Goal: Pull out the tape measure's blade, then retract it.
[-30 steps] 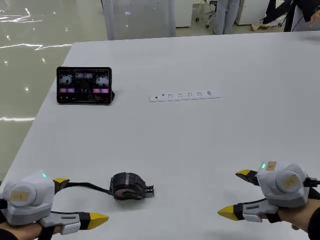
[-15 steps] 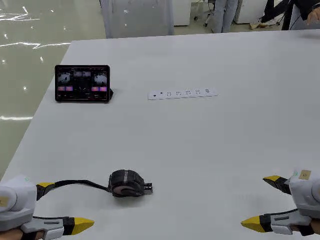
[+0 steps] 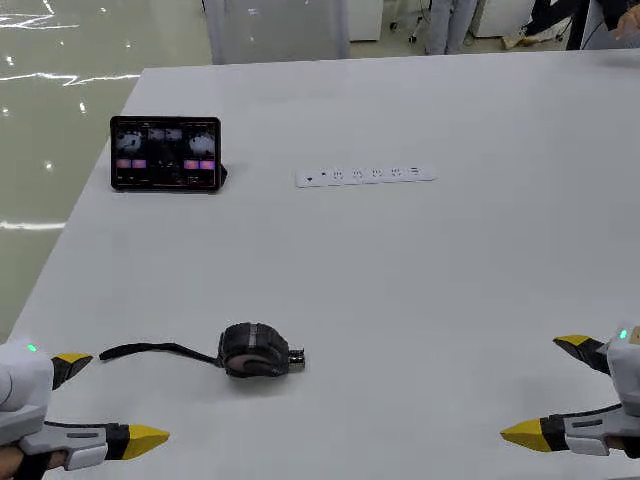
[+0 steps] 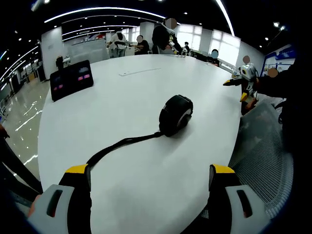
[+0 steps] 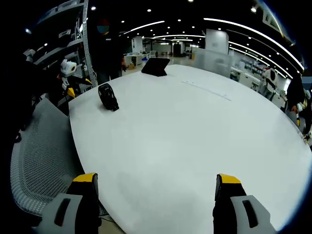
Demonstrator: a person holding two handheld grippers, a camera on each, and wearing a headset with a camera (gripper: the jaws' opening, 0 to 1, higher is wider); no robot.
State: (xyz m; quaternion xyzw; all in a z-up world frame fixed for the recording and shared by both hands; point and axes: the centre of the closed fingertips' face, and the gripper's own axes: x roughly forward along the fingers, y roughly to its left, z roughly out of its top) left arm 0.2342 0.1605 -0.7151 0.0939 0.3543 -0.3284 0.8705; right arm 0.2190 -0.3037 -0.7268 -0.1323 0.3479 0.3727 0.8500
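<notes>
Round black tape measure (image 3: 255, 350), blade wholly inside its case, lies on the white tabletop (image 3: 400, 270) just ahead of my left hand-held gripper (image 3: 113, 397) and well apart from my right hand-held gripper (image 3: 546, 388). Both stand wide open and empty. I judge that no pull is under way.

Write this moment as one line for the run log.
tape measure: on table, retracted, untouched | left gripper: jaws open, near strap end | right gripper: jaws open, far off | held: nothing
</notes>
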